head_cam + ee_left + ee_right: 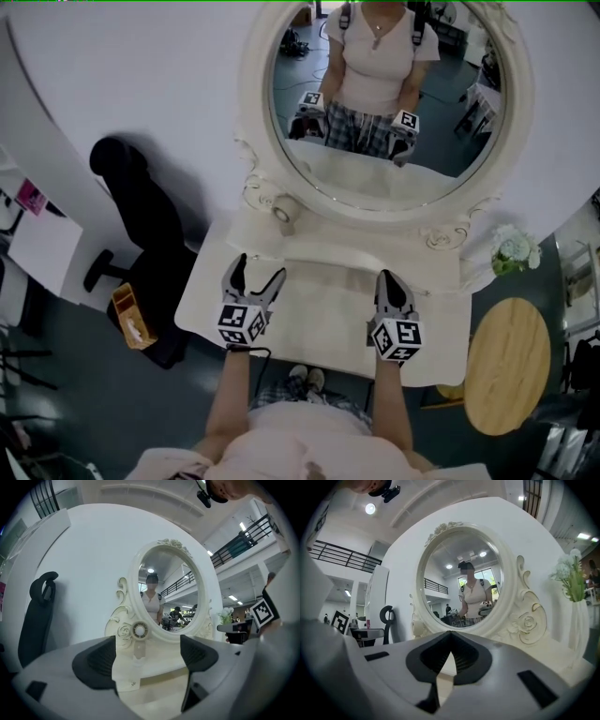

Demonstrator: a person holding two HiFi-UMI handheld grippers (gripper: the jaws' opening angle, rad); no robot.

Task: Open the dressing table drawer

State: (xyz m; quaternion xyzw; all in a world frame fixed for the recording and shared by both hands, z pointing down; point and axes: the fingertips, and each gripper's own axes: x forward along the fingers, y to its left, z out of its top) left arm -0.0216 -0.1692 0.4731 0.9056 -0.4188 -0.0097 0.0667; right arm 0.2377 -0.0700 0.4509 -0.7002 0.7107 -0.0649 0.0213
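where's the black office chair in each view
Head view: black office chair, left of centre.
Left gripper view: large, at the left edge.
Right gripper view: small, lower left, left of the mirror.
Shared landmark: the oval mirror in its ornate white frame, with the chair to its left in every view.

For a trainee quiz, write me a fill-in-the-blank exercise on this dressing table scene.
1. The left claw holds its jaws ____, with nothing between them.
2. The right claw has its jaws ____, tips touching.
3. The black chair stands at the ____ side of the dressing table.
4. The white flowers stand at its ____ end.
Missing words: apart; shut; left; right.
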